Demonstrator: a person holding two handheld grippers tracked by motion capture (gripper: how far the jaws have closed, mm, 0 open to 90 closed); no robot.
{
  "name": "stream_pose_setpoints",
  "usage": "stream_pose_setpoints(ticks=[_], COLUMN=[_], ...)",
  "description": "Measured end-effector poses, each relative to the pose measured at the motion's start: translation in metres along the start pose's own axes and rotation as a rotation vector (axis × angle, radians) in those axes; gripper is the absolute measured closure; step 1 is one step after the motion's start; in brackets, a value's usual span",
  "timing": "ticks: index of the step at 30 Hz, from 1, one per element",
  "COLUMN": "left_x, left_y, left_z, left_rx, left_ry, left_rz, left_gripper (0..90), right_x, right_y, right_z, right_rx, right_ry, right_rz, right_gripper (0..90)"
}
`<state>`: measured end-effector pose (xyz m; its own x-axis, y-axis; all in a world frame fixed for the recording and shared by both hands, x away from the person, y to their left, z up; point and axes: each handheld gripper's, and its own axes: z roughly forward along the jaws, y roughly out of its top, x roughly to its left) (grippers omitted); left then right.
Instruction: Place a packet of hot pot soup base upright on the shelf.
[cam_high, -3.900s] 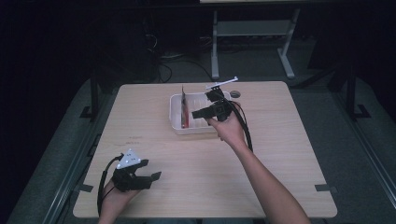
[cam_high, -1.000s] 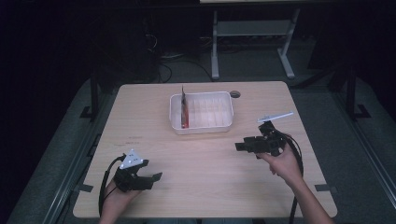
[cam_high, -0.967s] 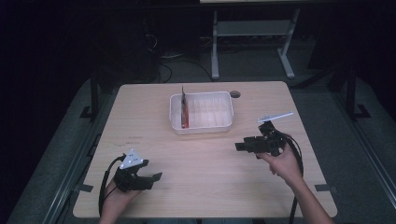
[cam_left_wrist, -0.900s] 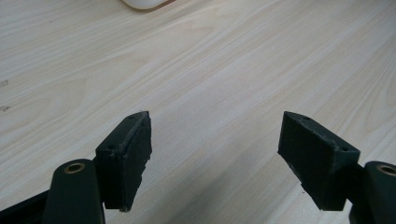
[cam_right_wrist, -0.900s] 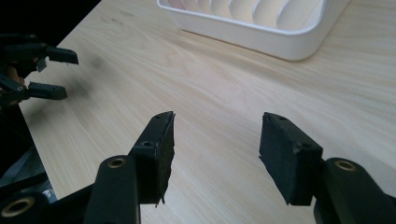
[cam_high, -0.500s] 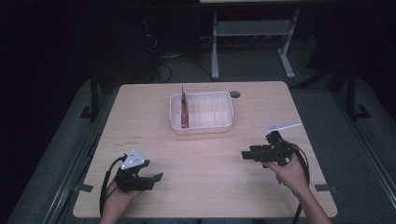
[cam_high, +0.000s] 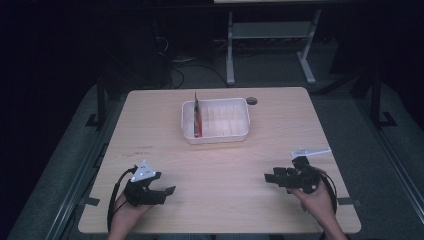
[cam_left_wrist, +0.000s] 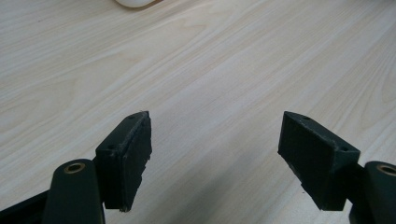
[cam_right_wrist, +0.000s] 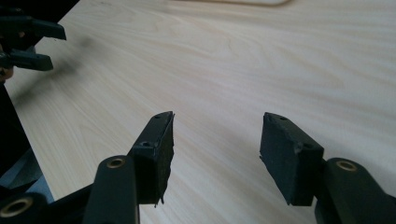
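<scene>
A white plastic bin (cam_high: 215, 119) sits at the far middle of the wooden table (cam_high: 220, 165). A thin red and dark item (cam_high: 198, 116) leans upright against the bin's left inner wall. My left gripper (cam_high: 167, 190) rests at the near left of the table, open and holding nothing; its own view shows both jaws spread over bare wood (cam_left_wrist: 212, 140). My right gripper (cam_high: 269, 178) is at the near right, open and holding nothing, pointing left across the table (cam_right_wrist: 215, 144). The other gripper (cam_right_wrist: 28, 39) appears far off in the right gripper view.
A small dark round grommet (cam_high: 251, 100) lies in the tabletop behind the bin's right corner. A white metal stand (cam_high: 270, 35) is on the floor beyond the table. The table's near edge runs just behind both hands.
My right gripper left the bin, drew back to the near right of the table and came lower. The red and dark item stays in the bin. My left gripper has not moved.
</scene>
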<state>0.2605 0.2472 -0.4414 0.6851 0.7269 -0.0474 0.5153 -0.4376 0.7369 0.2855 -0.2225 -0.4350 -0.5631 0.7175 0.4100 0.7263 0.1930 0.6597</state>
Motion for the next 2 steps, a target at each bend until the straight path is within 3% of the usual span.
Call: stream_pose_setpoints(ticks=[2], left_x=[-0.0001], left_y=[0.0001], left_z=[0.0004], left_rx=[0.001], left_ry=[0.000], left_rz=[0.002], left_gripper=[25.4], right_x=[0.0003], right_y=[-0.0023], right_z=[0.0001], right_rx=[0.006], right_ry=[-0.002], right_rz=[0.002], right_gripper=[43.5])
